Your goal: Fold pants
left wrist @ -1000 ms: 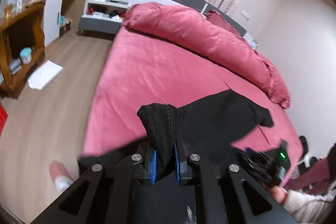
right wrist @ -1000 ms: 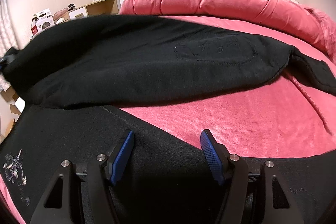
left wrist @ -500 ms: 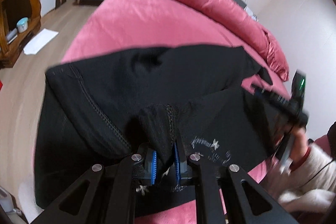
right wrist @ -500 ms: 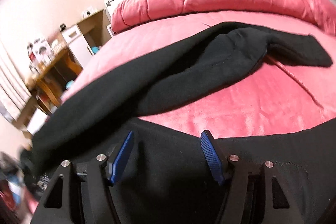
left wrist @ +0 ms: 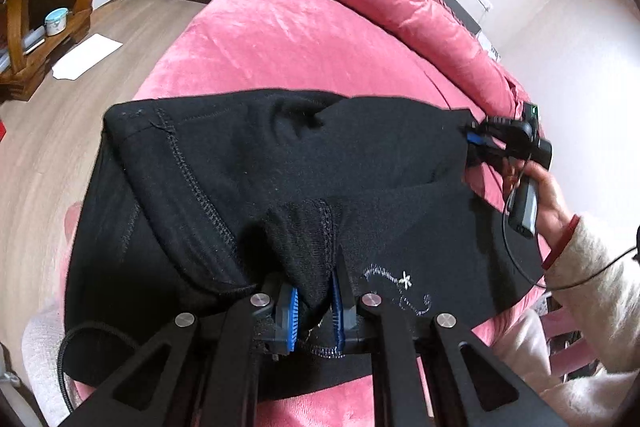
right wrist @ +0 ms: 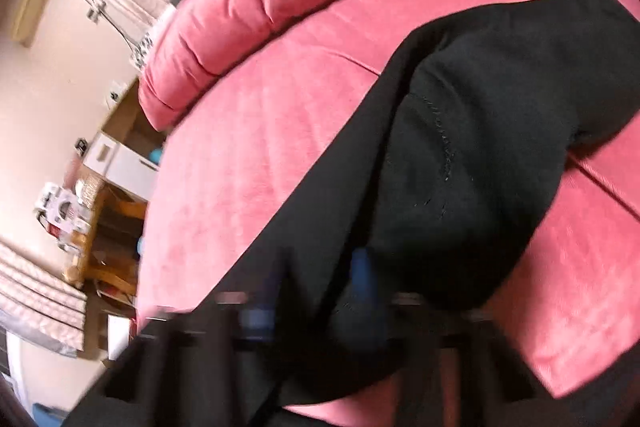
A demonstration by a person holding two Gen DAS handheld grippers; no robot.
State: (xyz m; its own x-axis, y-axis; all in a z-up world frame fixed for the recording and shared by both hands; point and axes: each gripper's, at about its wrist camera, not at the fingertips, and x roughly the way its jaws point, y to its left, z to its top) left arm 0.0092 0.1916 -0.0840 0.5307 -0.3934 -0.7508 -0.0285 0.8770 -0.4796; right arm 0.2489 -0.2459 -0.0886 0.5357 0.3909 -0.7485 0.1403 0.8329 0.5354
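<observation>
While the black knit pants with overlocked seams and a small white embroidered motif (left wrist: 280, 179) lie doubled over across the near edge of the pink velvety bed cover (left wrist: 280, 39), both tools have cloth in or near their jaws. The left gripper (left wrist: 314, 303) is narrow, its blue ribbed pads (left wrist: 289, 311) pinching a bunched hem or cuff that stands up between them. The right gripper (left wrist: 476, 143), held out at the far right end of the garment by the person's hand (left wrist: 540, 195), has its jaws closing; cloth sits between them, though its own view is too blurred to say whether the pads already press.

Risks, as I judge them:

- The right jaws may catch only the top layer — the fabric is stacked at that end, and a one-layer grab would let the lower layer drag and skew the fold.
- The left pinch holds a thick gathered wad rather than a flat edge, so a sideways pull could slip it out or twist the seam line.
- Soft knit stretches; pulling the two ends apart unevenly would leave a slack ridge like the dimple already showing near the middle (left wrist: 304, 119).
- Much of the garment hangs toward the bed's near edge, so a release here could let it slide off toward the wooden floor (left wrist: 36, 147).
- The dangling black cable (left wrist: 520, 259) by the sleeve could snag the cloth.
</observation>
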